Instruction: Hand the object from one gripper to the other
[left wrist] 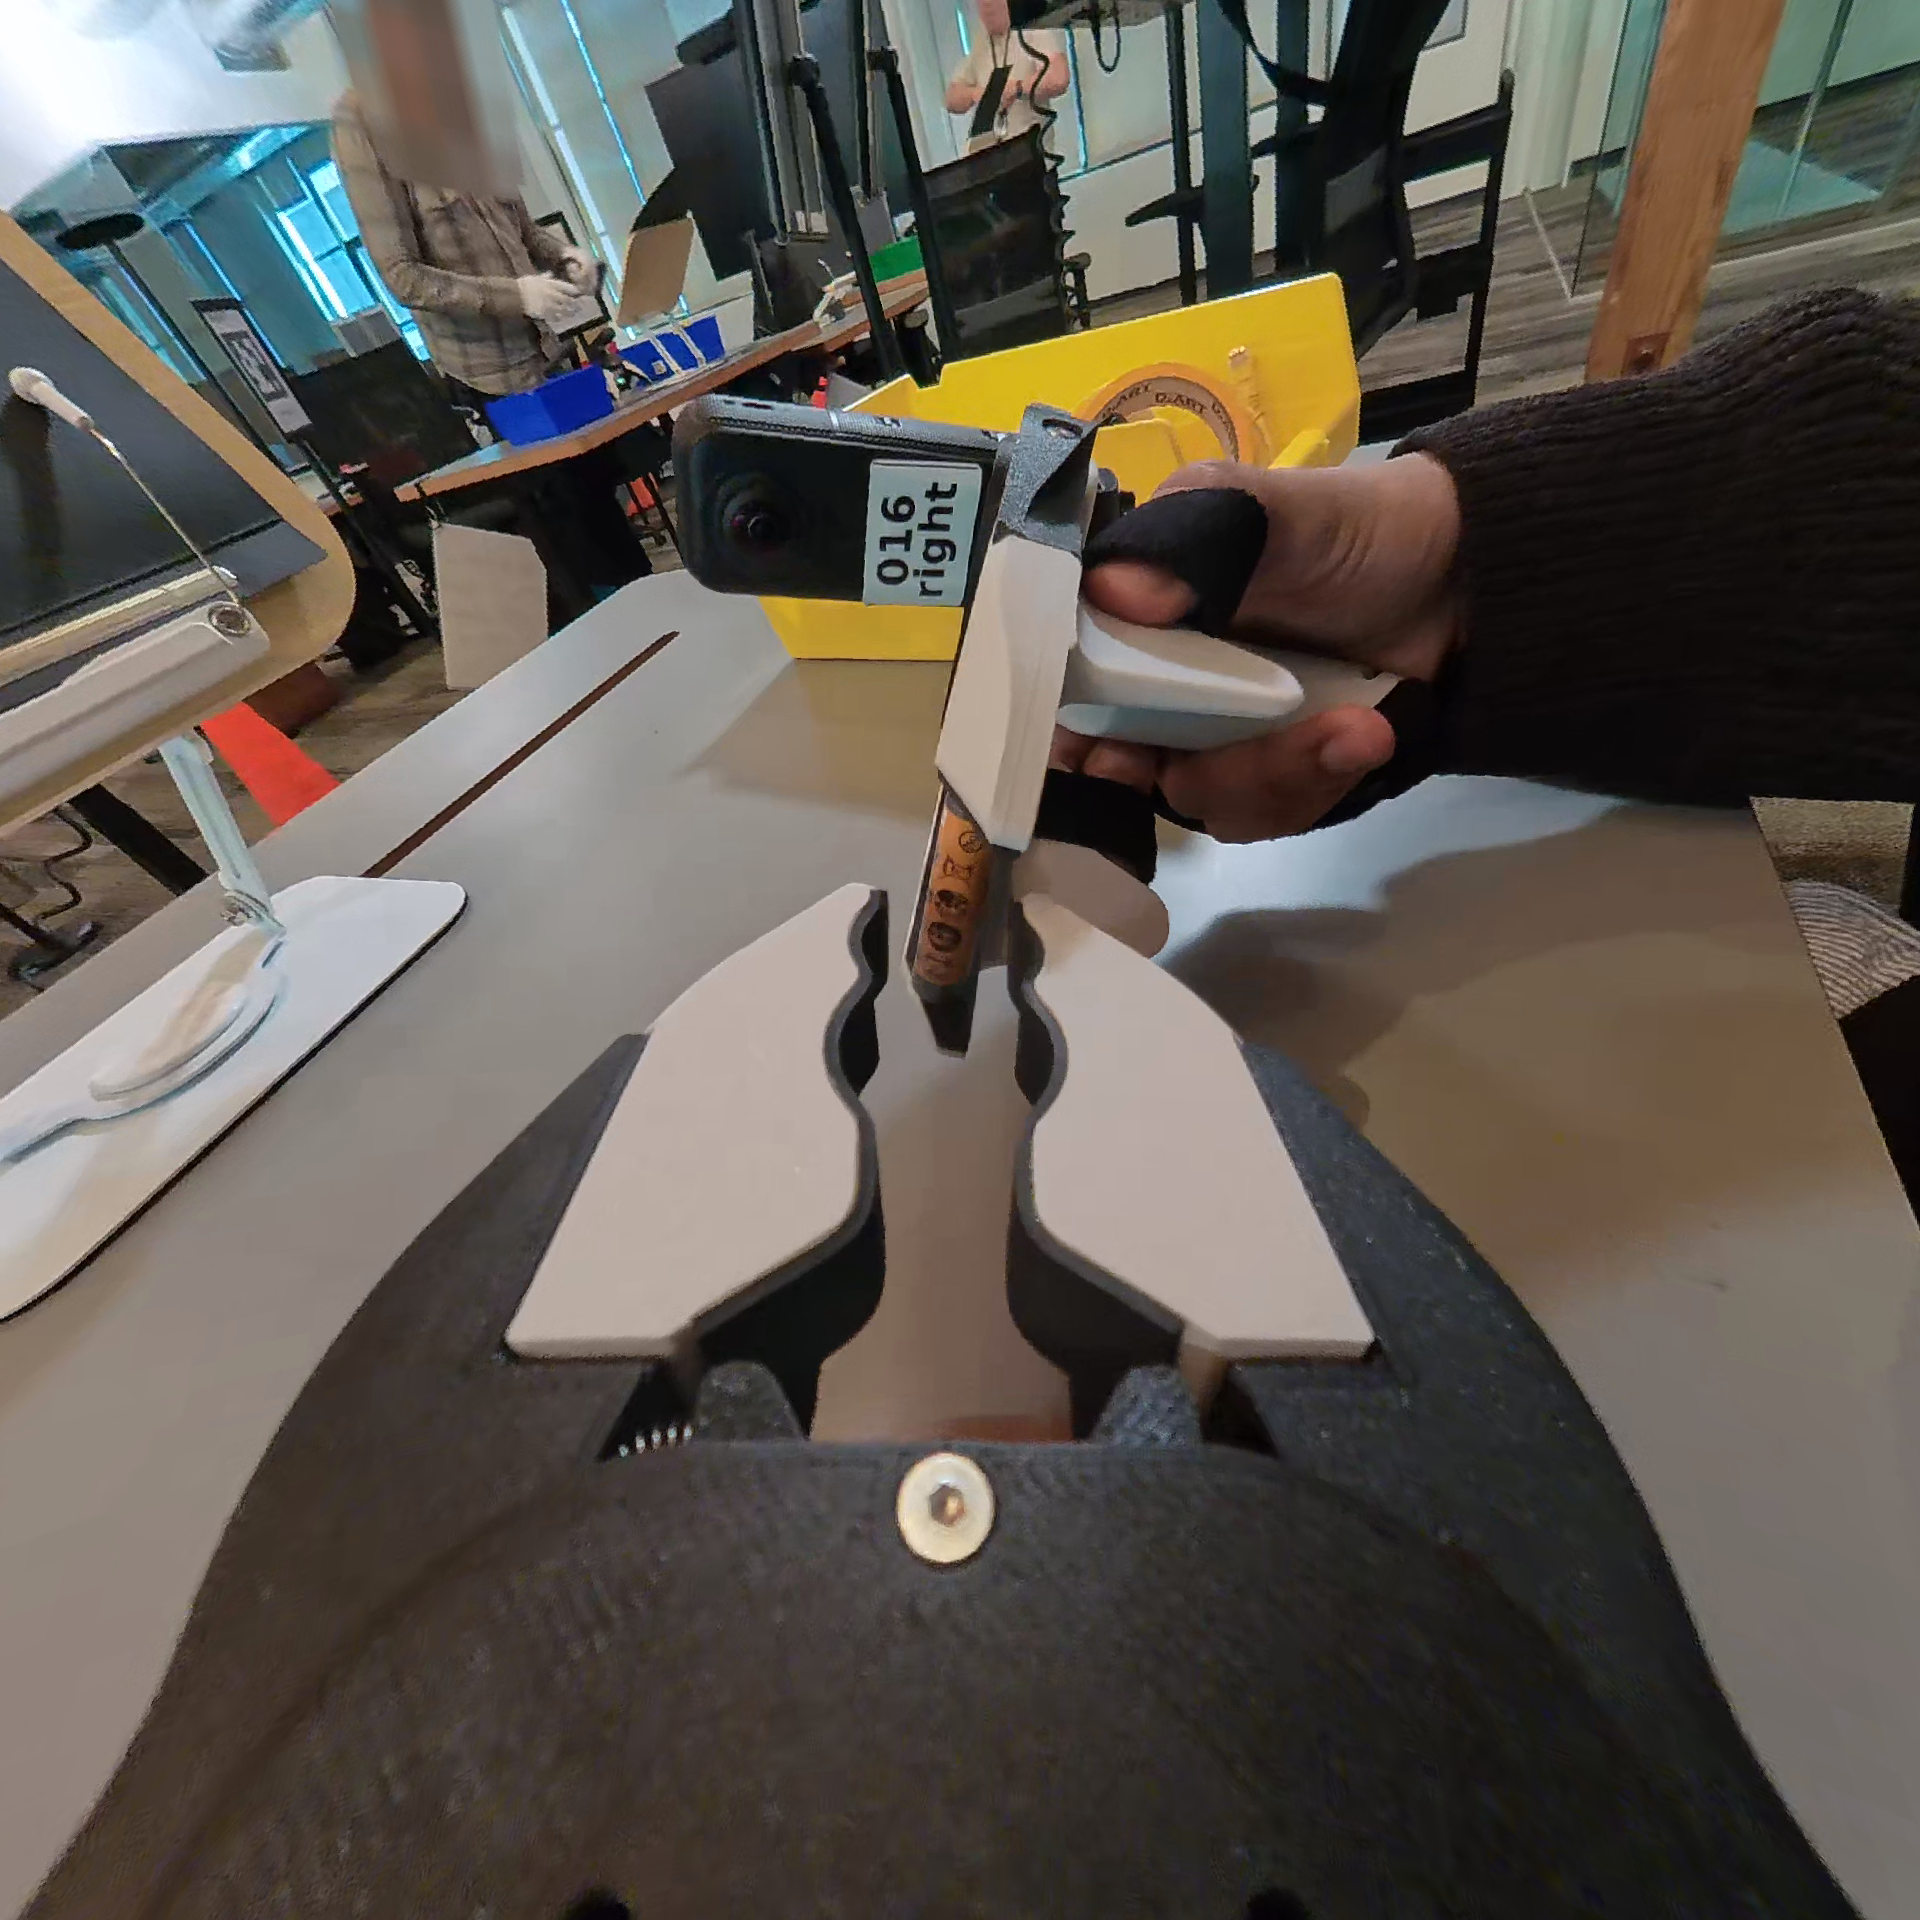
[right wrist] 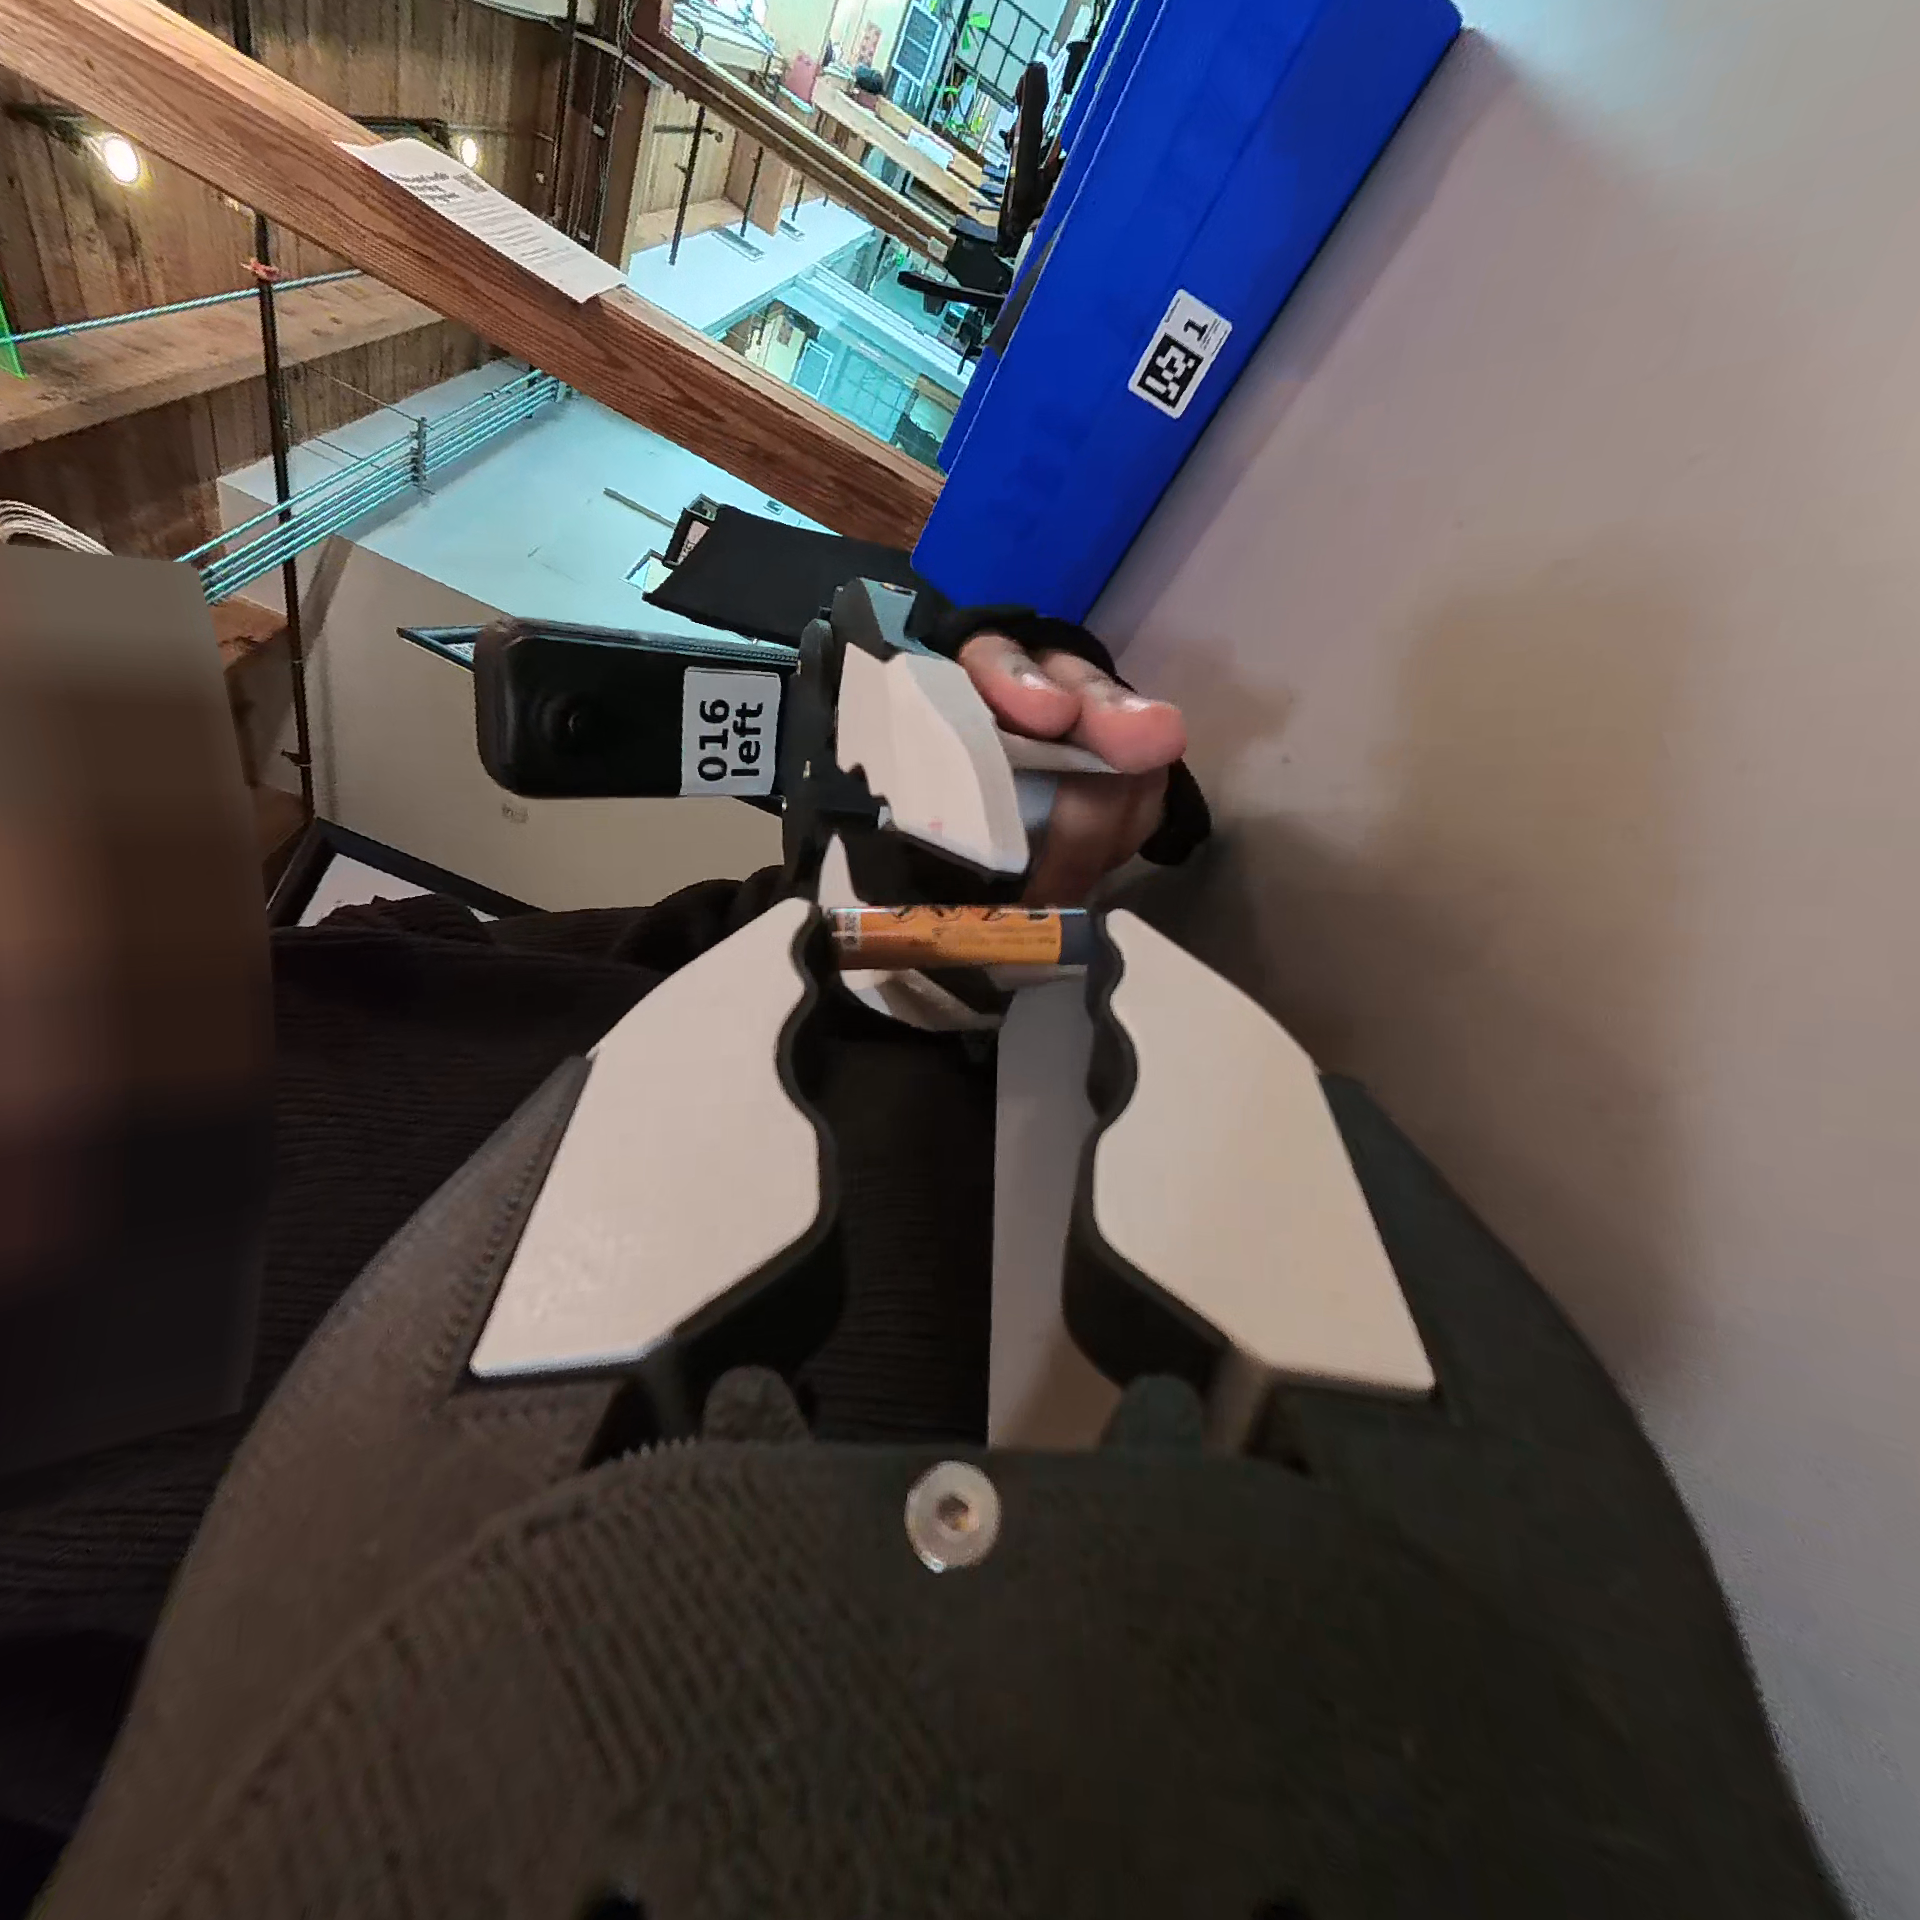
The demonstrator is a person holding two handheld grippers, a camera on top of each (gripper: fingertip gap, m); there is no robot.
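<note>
An orange and black battery (left wrist: 943,914) hangs almost upright above the grey table (left wrist: 499,1091). My right gripper (left wrist: 961,920) comes in from the upper right and is shut on it, gripping it end to end. In the right wrist view the battery (right wrist: 956,933) spans the gap between the right gripper's (right wrist: 958,940) fingertips. My left gripper (left wrist: 954,935) is open, its two white fingers on either side of the battery with a small gap on each side. It also shows in the right wrist view (right wrist: 914,894), straddling the battery.
A yellow bin (left wrist: 1299,343) holding a tape roll (left wrist: 1174,416) stands behind the grippers. A white stand base (left wrist: 239,997) sits on the table at left. A blue box (right wrist: 1164,260) lies on the table in the right wrist view. A person (left wrist: 457,249) stands at a far desk. Only a small space, under 4 cm, lies between the two pairs of fingers.
</note>
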